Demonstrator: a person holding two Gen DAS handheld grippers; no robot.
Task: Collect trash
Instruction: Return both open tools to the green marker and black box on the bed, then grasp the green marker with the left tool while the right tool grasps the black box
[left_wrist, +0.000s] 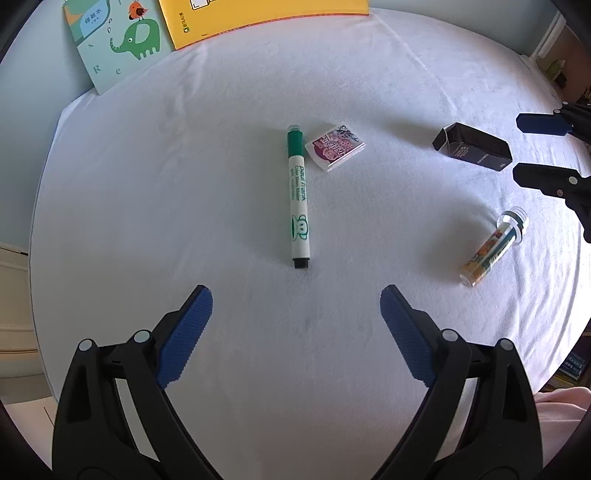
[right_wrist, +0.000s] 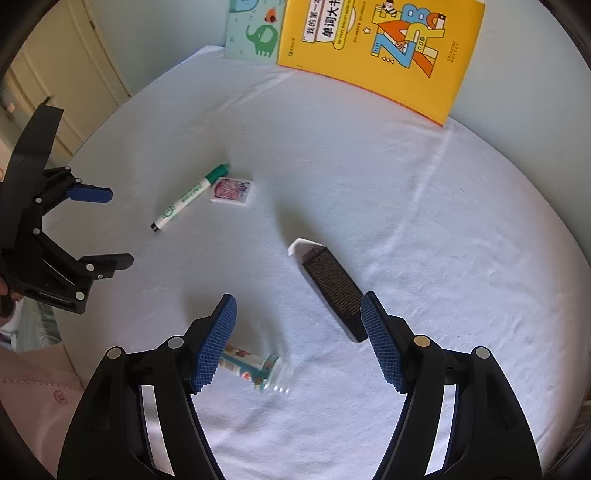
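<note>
On the white cloth (left_wrist: 221, 184) at my 12 o'clock lies the green marker (left_wrist: 297, 199). Left gripper (left_wrist: 295, 306) gapes empty. Right gripper (right_wrist: 298, 314) gapes too, plastic bottle (right_wrist: 258, 369) below.

A green-capped white marker (left_wrist: 298, 199) and a black box (left_wrist: 474, 146) lie on the white cloth (left_wrist: 184, 203). The yellow book (right_wrist: 380, 51) bears multicoloured letters; the pale teal one (left_wrist: 114, 40) has a green elephant.
</note>
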